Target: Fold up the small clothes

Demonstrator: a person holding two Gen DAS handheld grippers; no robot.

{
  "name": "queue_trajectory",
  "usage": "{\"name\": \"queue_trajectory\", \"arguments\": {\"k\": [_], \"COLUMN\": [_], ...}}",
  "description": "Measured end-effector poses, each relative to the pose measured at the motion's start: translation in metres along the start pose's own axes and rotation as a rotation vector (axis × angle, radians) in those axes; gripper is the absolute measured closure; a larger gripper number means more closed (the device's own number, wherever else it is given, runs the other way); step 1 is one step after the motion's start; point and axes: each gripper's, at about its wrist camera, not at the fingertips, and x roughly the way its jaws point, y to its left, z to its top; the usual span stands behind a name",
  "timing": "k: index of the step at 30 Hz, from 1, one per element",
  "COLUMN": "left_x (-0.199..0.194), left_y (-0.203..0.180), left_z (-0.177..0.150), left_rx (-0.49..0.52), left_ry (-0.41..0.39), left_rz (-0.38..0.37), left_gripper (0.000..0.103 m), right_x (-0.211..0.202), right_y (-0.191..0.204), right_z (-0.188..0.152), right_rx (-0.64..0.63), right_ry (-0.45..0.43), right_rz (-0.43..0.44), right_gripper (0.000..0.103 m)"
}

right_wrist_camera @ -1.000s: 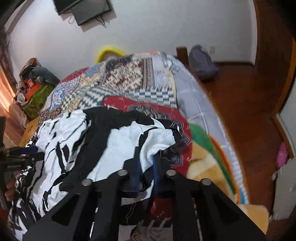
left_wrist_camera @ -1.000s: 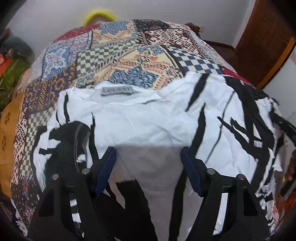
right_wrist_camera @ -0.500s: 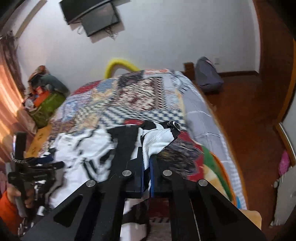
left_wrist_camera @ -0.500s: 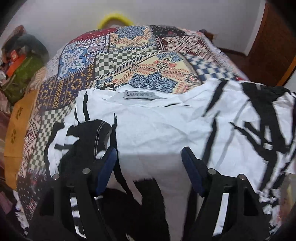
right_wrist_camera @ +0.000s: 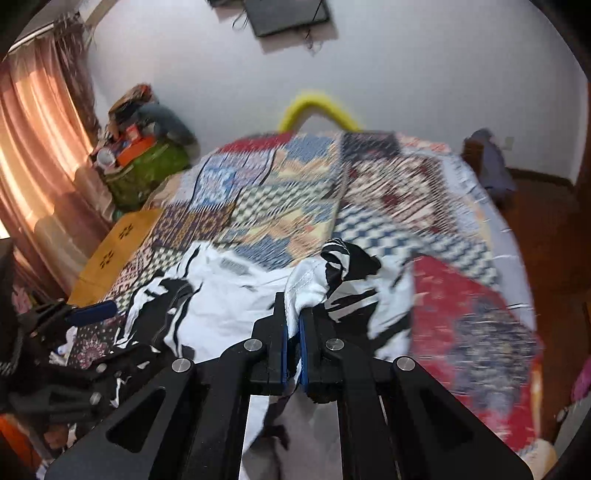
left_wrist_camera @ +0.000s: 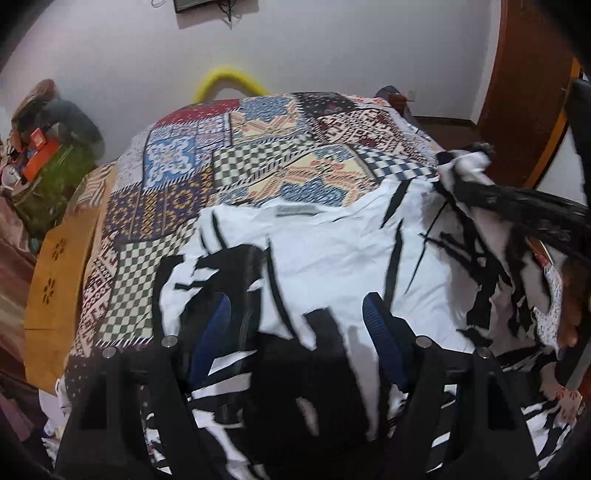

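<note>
My bed (left_wrist_camera: 122, 280) carries everything here, spread with a patchwork cover (left_wrist_camera: 258, 162) of checkered and ornamental squares. Directly on that cover lies a white top with black streaks (left_wrist_camera: 332, 258), its neck label toward the far wall, one side lifted off the cover.

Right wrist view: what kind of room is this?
Most likely a home bedroom: a bed under a patchwork quilt, a curtain at the side, and a dark screen mounted on the wall.

Two grippers (left_wrist_camera: 295, 321) (right_wrist_camera: 293, 325), seemingly one garment (left_wrist_camera: 332, 258)
</note>
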Motion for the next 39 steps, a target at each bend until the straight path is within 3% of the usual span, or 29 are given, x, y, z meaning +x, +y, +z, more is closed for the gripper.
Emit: {"name": "queue_trajectory", "arguments": {"k": [6, 8, 10, 13, 18, 23, 27, 32, 39], "left_x": [0.004, 0.006, 0.005, 0.002, -0.002, 0.010, 0.036, 0.081, 0.072], "left_y": [0.022, 0.023, 0.020, 0.013, -0.010, -0.041, -0.058, -0.068, -0.065], "left_z": [-0.013, -0.016, -0.016, -0.014, -0.004, 0.004, 0.004, -0.005, -0.029], "left_rx": [-0.048, -0.052, -0.049, -0.045, -0.020, 0.010, 0.016, 0.060, 0.151], "left_ry": [0.038, 0.048, 0.046, 0.039, 0.025, 0.039, 0.097, 0.187, 0.164], "left_rz": [-0.007, -0.018, -0.022, -0.041, -0.086, -0.121, -0.174, -0.064, 0.017], "left_gripper": [0.029, 0.029, 0.029, 0.029, 0.027, 0.025, 0.025, 0.025, 0.024], "right_x": [0.049, 0.051, 0.042, 0.015, -0.023, -0.018, 0.003, 0.005, -0.008], "right_y": [0.024, 0.027, 0.030, 0.032, 0.021, 0.006, -0.008, -0.018, -0.031], "right_z": [-0.012, -0.014, -0.015, -0.012, -0.015, -0.040, -0.066, -0.086, -0.104], "right_rx": [-0.079, -0.107, -0.119, -0.150, -0.176, -0.217, -0.226, -0.217, -0.171], "right_ry": [0.173, 0.208, 0.210, 0.142, 0.089, 0.147, 0.222, 0.220, 0.250], "right_rz": [-0.013, -0.018, 0.006, 0.009, 0.009, -0.058, -0.088, -0.077, -0.069], "right_gripper": [0.092, 0.085, 0.074, 0.066, 0.065, 0.065, 0.065, 0.065, 0.065]}}
